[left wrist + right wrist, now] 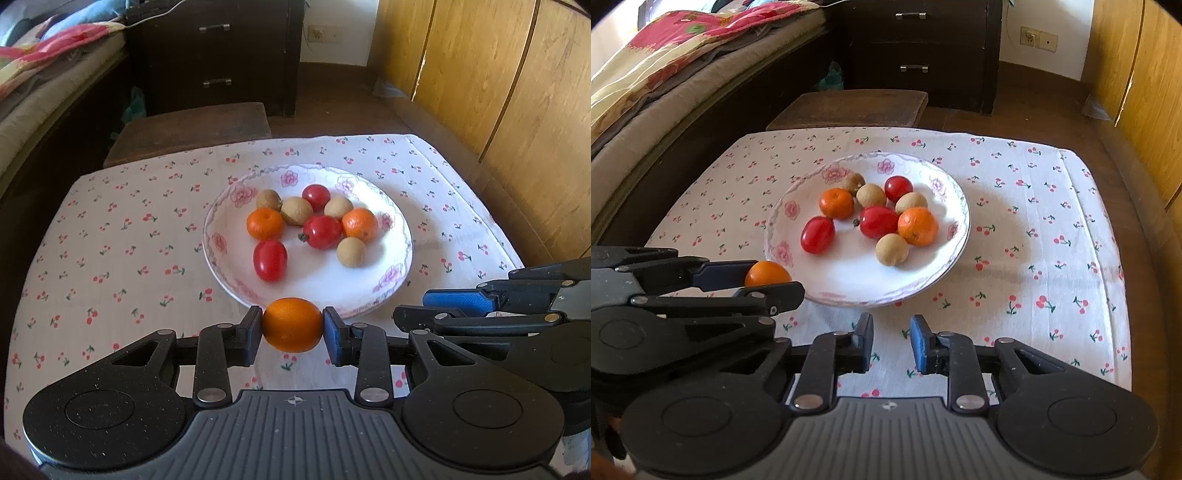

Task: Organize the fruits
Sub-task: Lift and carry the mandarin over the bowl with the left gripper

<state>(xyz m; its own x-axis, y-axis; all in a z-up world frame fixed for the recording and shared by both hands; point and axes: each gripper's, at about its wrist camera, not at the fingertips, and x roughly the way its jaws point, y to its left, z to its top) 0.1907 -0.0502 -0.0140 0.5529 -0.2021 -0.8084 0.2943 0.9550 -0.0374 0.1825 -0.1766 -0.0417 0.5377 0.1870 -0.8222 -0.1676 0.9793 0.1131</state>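
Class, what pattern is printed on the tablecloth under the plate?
Small red cherries on white tablecloth; clearest in the right wrist view.

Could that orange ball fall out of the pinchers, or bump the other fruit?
It might. The left gripper holds the round orange tangerine only by its curved sides, so it could slip. The white flowered plate is crowded; dropping it there may knock the red oval tomato rolling. The right gripper, empty, sits close alongside and could collide.
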